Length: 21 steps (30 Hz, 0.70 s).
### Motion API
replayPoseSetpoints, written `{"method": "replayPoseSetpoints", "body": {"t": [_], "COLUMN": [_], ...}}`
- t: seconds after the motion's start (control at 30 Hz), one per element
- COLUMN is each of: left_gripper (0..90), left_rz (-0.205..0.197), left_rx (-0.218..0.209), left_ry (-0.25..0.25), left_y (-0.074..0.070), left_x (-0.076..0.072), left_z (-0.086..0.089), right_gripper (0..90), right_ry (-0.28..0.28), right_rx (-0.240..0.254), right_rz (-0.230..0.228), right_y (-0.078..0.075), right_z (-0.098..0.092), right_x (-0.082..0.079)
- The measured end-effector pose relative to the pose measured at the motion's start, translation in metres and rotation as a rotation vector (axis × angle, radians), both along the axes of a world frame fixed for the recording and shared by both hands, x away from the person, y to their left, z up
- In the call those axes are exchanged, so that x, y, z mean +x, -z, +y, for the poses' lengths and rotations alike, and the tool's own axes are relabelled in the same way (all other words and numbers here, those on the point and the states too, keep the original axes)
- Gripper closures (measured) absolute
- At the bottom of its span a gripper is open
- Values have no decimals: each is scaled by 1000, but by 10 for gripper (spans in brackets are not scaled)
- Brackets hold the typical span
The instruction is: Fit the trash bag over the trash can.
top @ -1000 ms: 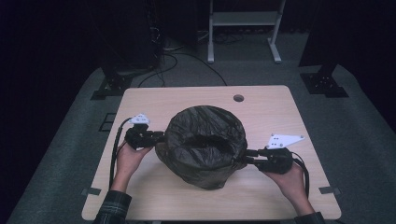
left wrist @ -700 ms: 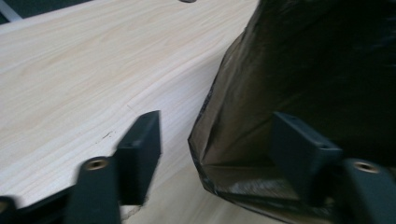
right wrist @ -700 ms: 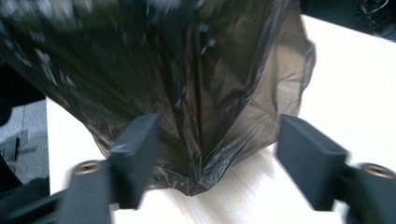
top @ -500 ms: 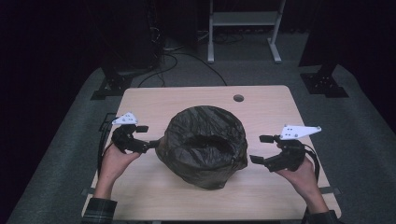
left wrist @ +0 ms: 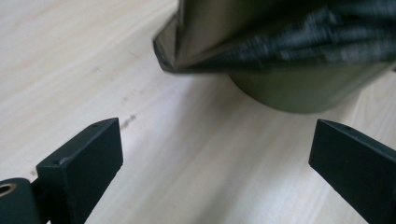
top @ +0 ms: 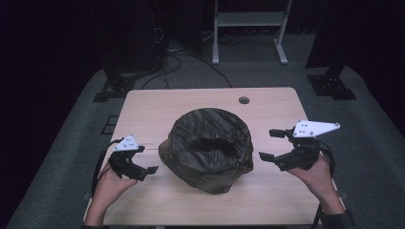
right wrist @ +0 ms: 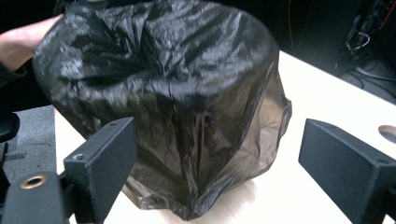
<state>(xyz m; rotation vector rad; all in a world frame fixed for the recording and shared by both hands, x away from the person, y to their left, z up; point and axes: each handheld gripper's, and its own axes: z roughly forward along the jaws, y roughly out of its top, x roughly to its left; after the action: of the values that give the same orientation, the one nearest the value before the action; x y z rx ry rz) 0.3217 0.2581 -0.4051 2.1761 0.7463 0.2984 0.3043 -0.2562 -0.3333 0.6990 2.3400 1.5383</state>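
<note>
Mid-worktop [top: 143,109], bin [left wrist: 299,91] fully lined with black bag [top: 210,145]; left tool [top: 143,164] and right tool [top: 274,143] just opened, empty, clear; nothing left but withdrawal.

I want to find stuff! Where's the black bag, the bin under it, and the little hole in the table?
black bag [top: 210,143]: high view, crinkled top.
bin [left wrist: 299,88]: left gripper view, bare lower wall.
hole [top: 244,100]: high view, its middle.

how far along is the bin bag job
Mostly done, it seems: the black bag lines the bin and drapes over its rim on the table. In hand: nothing; the left gripper and right gripper have just opened their jaws, clear of the bag. Left: perhaps tidying the loose plastic.
</note>
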Motion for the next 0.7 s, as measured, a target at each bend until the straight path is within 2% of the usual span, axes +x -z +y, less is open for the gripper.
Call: {"method": "replayPoseSetpoints", "body": {"t": [0.17,0.4,0.53,0.7], "left_gripper": [15,15,15,15], "left_rz": [12,31,46,61], "left_rx": [25,68,74,116], "left_ry": [19,35,38,49], "left_y": [18,48,58,70], "left_x": [-13,-26,-28,-27], "left_z": [-2,-4,-3,-4], "right_gripper": [98,98,98,98], "right_ry": [-12,-41,-58,-84], "right_rx": [-3,-34,-44,-71], "right_rz": [-18,-31,-43,-48], "right_y": [-16,-34,-42,-50], "right_z": [3,16,24,36], "right_x": [-1,3,6,12]}}
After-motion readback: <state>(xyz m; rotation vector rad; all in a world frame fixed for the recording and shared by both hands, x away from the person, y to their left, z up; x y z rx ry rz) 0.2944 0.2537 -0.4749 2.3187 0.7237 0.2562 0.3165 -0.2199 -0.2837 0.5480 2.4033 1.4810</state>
